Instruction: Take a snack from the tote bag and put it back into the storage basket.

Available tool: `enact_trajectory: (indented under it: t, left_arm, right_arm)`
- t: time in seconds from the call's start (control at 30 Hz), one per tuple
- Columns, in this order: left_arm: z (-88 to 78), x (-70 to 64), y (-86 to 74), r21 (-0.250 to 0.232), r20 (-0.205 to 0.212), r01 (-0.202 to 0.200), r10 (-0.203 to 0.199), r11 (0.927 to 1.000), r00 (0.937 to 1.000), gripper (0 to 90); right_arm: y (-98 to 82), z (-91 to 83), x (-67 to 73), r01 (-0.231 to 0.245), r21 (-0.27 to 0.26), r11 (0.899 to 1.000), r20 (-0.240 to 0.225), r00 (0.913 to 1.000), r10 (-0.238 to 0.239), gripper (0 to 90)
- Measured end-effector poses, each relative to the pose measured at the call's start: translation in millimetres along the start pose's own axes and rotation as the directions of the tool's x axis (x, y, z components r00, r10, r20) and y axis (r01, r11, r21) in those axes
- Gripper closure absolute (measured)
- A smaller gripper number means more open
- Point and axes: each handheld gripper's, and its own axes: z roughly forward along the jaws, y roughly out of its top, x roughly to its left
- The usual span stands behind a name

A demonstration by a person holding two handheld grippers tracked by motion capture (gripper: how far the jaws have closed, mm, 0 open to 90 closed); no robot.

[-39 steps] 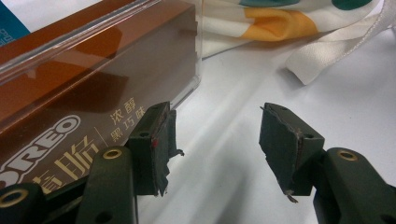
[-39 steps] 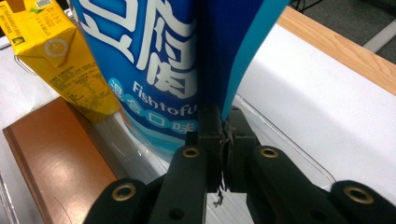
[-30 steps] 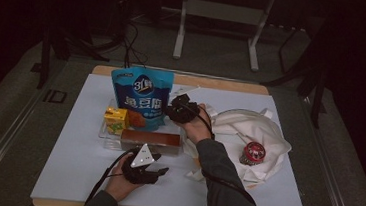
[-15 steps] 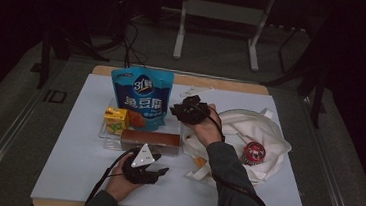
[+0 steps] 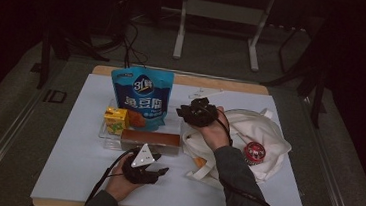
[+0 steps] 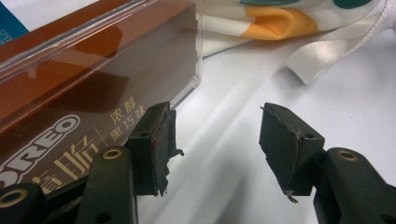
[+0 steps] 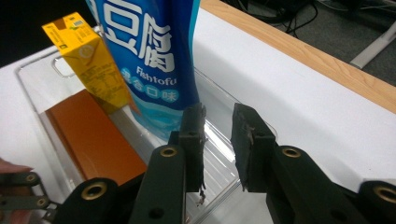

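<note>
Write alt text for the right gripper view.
The right hand-held gripper, jaws slightly apart and holding nothing, points over a clear plastic tray on a white table. In the tray stand a blue fish tofu pouch and a yellow drink carton, beside a brown box.

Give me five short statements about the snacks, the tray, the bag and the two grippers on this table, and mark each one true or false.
1. The blue fish tofu pouch stands upright in the clear tray. True.
2. The yellow drink carton lies on the white cloth bag. False: it is in the tray beside the pouch, apart from the bag.
3. The left gripper has its jaws clamped on the brown Oreo box. False: the jaws stand apart with nothing between them, next to the box.
4. The right gripper holds nothing between its jaws. True.
5. A round red item rests on the cloth bag. True.
</note>
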Motion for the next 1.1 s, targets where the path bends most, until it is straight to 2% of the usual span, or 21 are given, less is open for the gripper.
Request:
enact_trajectory:
  t: [0.47, 0.73, 1.1]
  left_arm:
    - [0.0, 0.1, 0.1, 0.001, -0.001, -0.001, 0.001, 1.0, 1.0, 44.2]
    - [0.2, -0.3, 0.0, -0.001, -0.001, 0.001, -0.001, 1.0, 1.0, 44.2]
    - [0.2, -0.1, 0.1, 0.002, -0.001, 0.0, 0.0, 1.0, 1.0, 44.2]
  right_arm:
    - [-15.4, -26.9, -7.6, -0.039, -0.018, 0.999, 0.013, 0.9992, 0.039, 74.0]
    - [-20.3, -42.3, -10.0, -0.034, -0.021, 0.999, 0.019, 0.9992, 0.034, 73.7]
    - [-35.6, -64.3, -21.1, -0.059, -0.02, 0.998, 0.04, 0.9974, 0.06, 73.3]
